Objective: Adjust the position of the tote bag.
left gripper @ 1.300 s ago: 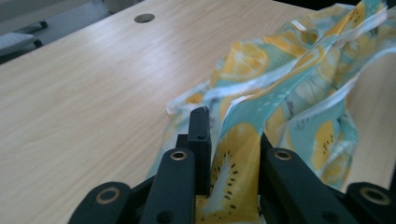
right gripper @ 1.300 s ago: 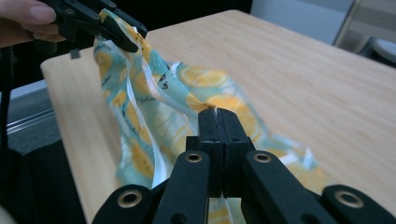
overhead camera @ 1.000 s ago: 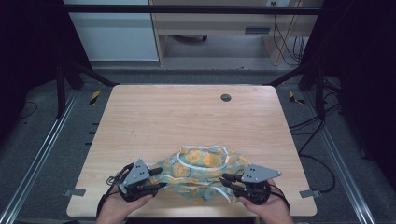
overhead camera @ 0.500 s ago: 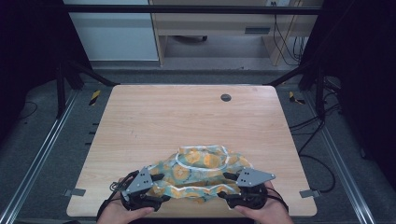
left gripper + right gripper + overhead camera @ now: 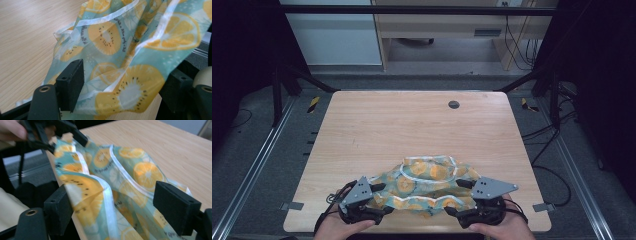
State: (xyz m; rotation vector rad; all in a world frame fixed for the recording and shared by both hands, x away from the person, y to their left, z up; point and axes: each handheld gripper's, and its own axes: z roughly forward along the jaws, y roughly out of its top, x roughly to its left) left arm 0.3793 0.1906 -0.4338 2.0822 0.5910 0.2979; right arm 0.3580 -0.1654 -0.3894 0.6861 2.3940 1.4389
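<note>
In the high view both hands are cut off by the picture's bottom edge at the table's point(image 5: 412, 125) near edge. The grey plates hide the jaws there. The cloth point(image 5: 105, 190) runs blurred past the right gripper view's bottom edge.

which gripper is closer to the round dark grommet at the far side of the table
Right. The right gripper sits at the near edge almost straight below the grommet; the left gripper is further off, to its left.
</note>
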